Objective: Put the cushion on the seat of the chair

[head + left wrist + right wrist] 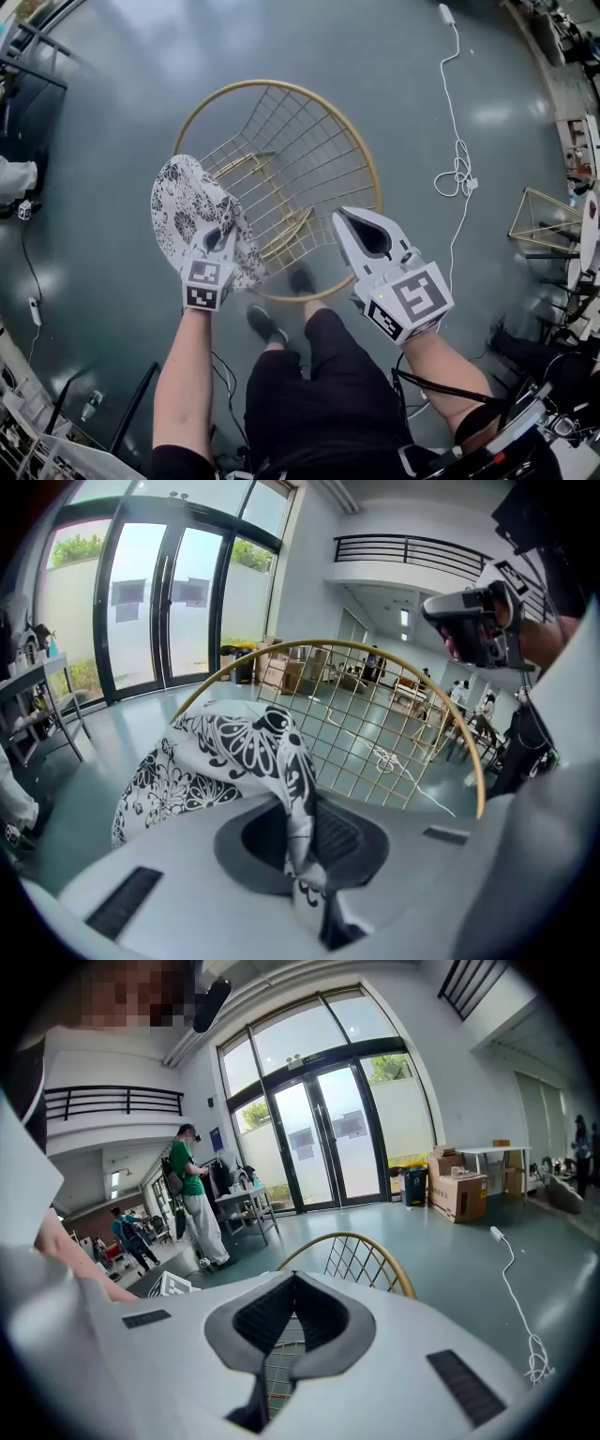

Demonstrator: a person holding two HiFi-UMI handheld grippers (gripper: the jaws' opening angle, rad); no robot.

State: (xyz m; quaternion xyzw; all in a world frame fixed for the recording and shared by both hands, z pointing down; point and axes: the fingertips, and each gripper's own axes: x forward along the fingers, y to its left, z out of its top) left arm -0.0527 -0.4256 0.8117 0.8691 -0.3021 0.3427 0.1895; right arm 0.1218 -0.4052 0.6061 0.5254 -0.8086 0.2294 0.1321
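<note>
A round cushion (186,208) with a black-and-white flower print hangs over the left rim of the gold wire chair (302,150). My left gripper (223,219) is shut on the cushion's near edge. In the left gripper view the cushion (220,752) folds up out of the left gripper (302,803), with the chair (384,728) behind it. My right gripper (343,217) hovers over the chair's right front rim, its jaw tips together and nothing in them. In the right gripper view the chair (361,1252) shows past the right gripper (293,1277).
A white cable (457,161) snakes across the grey floor right of the chair. A gold wire frame (544,221) stands at the far right. My shoes (266,324) are just in front of the chair. A person in green (194,1194) and cardboard boxes (459,1194) stand farther off.
</note>
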